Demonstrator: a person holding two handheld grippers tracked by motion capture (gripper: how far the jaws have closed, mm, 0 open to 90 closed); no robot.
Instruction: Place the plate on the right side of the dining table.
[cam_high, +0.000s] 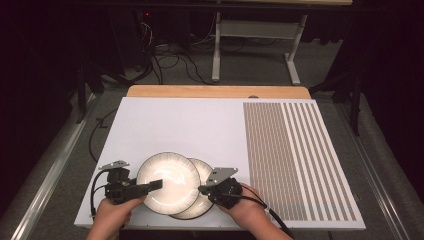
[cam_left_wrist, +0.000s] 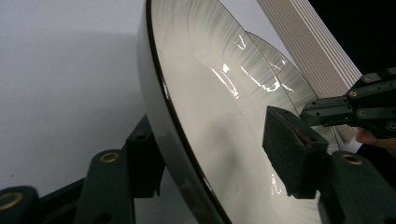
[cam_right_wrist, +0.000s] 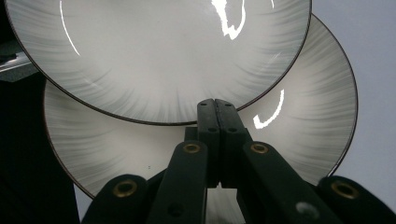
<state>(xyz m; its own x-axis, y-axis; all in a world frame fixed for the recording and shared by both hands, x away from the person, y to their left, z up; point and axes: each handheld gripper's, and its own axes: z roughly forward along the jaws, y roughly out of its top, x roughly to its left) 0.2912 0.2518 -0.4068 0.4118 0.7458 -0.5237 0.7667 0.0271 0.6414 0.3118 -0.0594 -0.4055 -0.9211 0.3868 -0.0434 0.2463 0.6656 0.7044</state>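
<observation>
Two plates, one on top of the other, at your near edge of the table.

The upper plate is round, glossy white with fine grey streaks fanning toward a thin dark rim; its left edge is clamped between the jaws of your left gripper, one jaw above and one below. It overlaps the lower plate, a matching one that lies flat on the white table, offset to the right and slightly nearer you. In the right gripper view, the lower plate shows as a crescent beyond the upper plate's rim.
</observation>
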